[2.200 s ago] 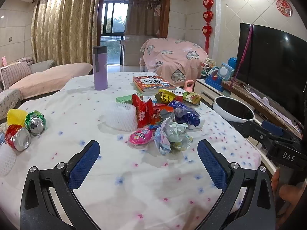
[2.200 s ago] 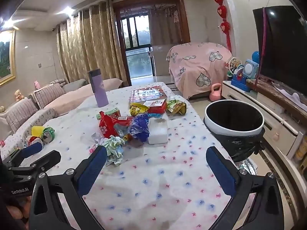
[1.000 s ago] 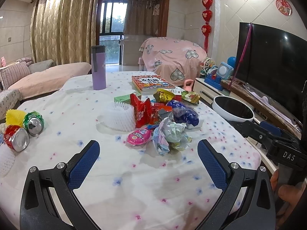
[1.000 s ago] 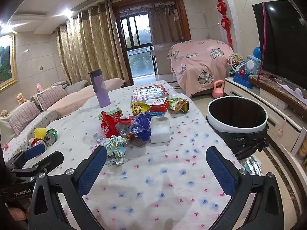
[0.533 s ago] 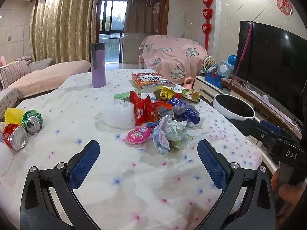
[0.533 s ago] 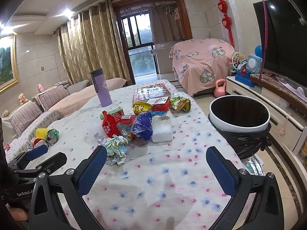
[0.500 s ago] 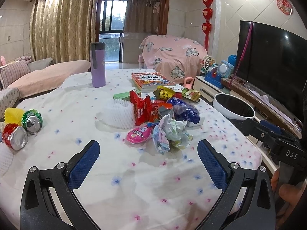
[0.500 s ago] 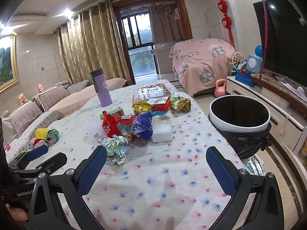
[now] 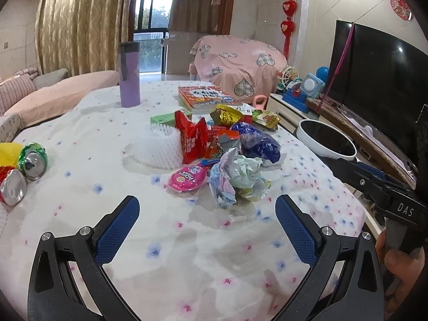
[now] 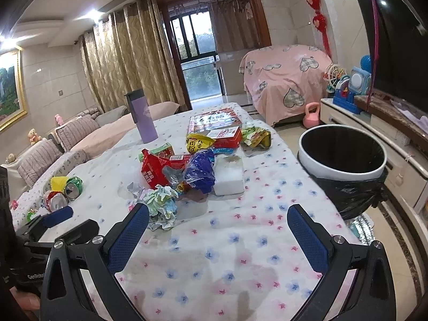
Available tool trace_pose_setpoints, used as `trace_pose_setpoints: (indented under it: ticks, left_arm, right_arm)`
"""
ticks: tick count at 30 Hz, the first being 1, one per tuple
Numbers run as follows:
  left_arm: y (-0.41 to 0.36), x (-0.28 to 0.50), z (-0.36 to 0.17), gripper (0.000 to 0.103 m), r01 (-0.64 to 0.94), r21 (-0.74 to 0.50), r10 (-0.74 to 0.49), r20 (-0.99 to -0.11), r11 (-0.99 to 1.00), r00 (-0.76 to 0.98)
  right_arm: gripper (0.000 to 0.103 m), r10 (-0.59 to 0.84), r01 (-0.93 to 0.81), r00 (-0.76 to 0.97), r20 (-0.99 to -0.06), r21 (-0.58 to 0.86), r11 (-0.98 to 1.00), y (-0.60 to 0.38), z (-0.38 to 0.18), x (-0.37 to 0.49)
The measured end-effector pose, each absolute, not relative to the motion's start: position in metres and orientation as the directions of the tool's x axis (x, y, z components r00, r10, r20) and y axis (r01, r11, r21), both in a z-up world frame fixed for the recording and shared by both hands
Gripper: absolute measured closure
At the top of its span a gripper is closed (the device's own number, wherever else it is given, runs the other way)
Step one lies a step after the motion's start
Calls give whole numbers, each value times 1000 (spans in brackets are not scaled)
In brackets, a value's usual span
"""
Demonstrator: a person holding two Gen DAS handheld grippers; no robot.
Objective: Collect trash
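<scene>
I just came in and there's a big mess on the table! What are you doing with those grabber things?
I'm about to tidy up. I hold a left gripper and a right gripper, both open and holding nothing. Wrappers, a crumpled paper ball, a pink candy case and crushed cans all lie on the flowery tablecloth. The trash bin with its black bag stands beside the table. Nothing is picked up yet.
</scene>
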State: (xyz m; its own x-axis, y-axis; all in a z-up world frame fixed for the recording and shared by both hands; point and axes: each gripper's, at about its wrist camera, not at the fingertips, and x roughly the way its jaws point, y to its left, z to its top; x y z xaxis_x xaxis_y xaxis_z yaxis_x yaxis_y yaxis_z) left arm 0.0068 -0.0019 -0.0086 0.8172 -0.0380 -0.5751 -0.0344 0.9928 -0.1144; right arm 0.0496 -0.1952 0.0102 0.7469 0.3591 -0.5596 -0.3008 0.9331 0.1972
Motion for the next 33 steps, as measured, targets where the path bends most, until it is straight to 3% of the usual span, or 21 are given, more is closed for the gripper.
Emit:
trace_pose_setpoints:
  ticks: [6,14,21,27,33]
  left_arm:
    - [-3,25,-11,1,-21,-142,-69,-601,990,796]
    - [-12,53,-21,12,3,-155,-104,-647,988,755]
    - [-15,76,-31,25,22,-174,-137,-685,984,715]
    - [-13,94,-43,45,30,-210,-174,-714,977,678]
    - [-16,102,-48,79,49,-235,-209,-726,971,656]
  right_arm:
    - [2,373,-292,719,-587,232,928,-199,1,70]
    - [30,357,-254,658,-663,251,934,-210,-22,110]
    - [36,367,-281,591,-718,243,928,-197,-43,139]
    - [36,379,-328,537,-754,227,917,-175,-54,169]
    - [37,375,-355,501,-780,210,911,-159,-59,191]
